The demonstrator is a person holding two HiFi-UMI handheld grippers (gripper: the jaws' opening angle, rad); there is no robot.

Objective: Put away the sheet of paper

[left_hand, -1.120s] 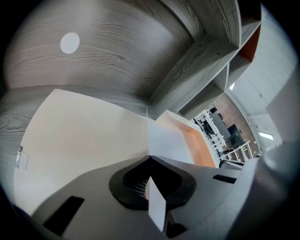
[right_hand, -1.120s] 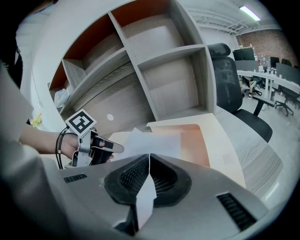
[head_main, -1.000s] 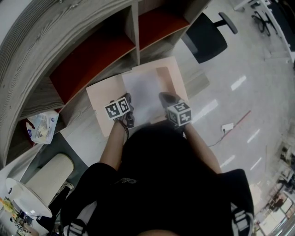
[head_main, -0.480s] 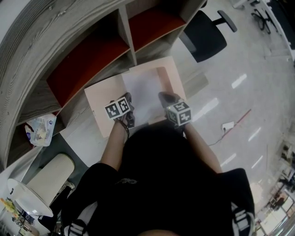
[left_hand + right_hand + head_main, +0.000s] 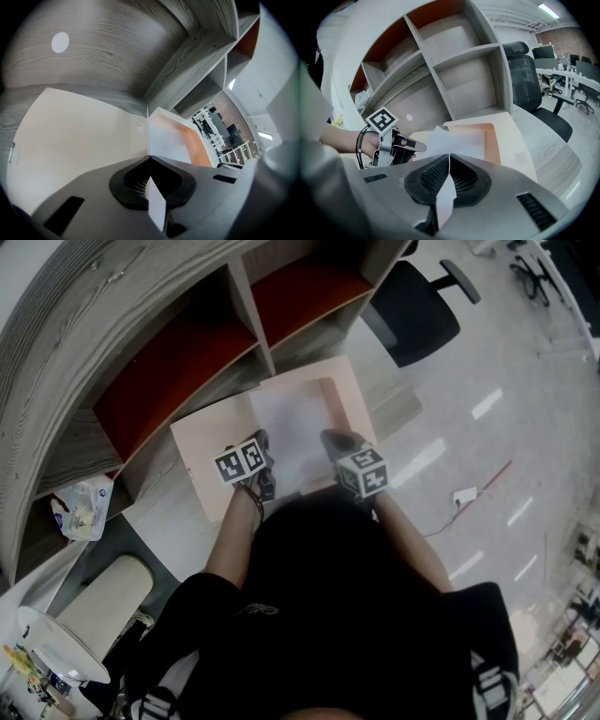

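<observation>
Left gripper (image 5: pixel 149 157) fingers closed tight, pinching near-left edge of sheet of paper (image 5: pixel 165 137). Right gripper (image 5: pixel 449 154) fingers closed too, pinching near-right edge of same sheet. Sheet held between both grippers, spread low over middle of open peach folder (image 5: pixel 208 442), far edge over folder's darker orange right half; contact with folder unclear. Folder lies flat on grey wood-grain surface (image 5: pixel 553 154) in front of shelf unit (image 5: pixel 187 362) with red-backed compartments. Black office chair (image 5: pixel 417 310) beyond, on floor.
</observation>
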